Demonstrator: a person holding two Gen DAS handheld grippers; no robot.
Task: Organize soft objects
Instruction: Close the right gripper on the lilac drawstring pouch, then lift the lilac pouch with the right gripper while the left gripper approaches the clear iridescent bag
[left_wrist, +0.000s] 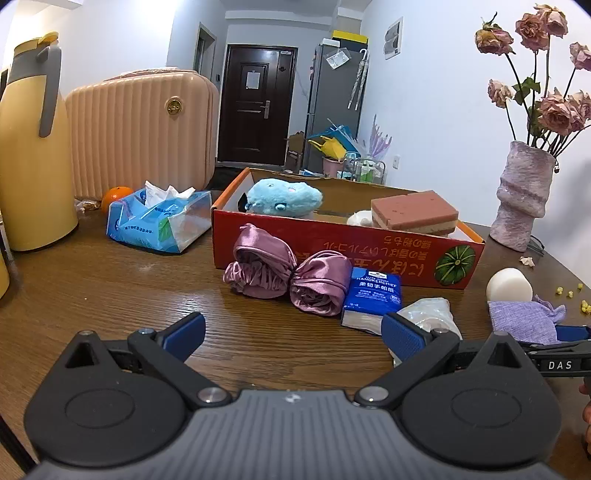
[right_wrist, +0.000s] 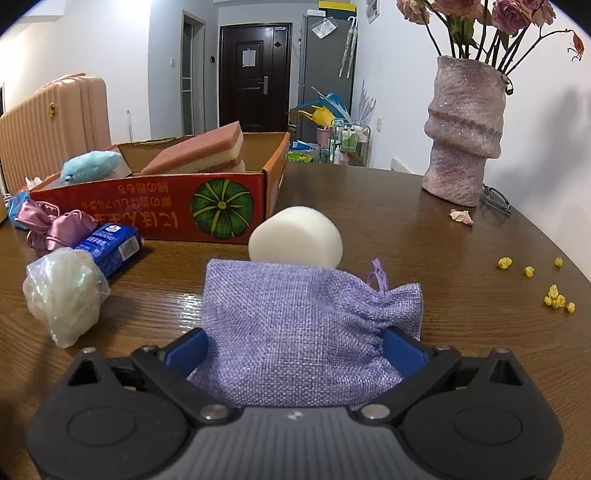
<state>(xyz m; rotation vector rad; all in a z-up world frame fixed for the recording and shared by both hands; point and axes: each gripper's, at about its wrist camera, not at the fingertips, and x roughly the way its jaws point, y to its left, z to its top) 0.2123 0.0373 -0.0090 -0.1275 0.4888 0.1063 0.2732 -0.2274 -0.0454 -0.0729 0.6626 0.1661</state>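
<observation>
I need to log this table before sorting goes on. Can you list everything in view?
cardboard box: one, red, table centre
plush toy: one, light blue, in box
sponge: one, pink and cream, in box
satin pouches: two, mauve, before box
handkerchief pack: one, blue, beside pouches
plastic bag: one, clear, near pack
foam cylinder: one, white, behind drawstring bag
drawstring bag: one, lilac, between right gripper's fingers
tissue pack: one, blue, left
vase: one, pink, right
left gripper: open
right gripper: open, around bag

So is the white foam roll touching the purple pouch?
Cannot tell. In the right wrist view the pouch's top edge overlaps the foam roll's base, hiding any gap; the left wrist view is no clearer.
</observation>
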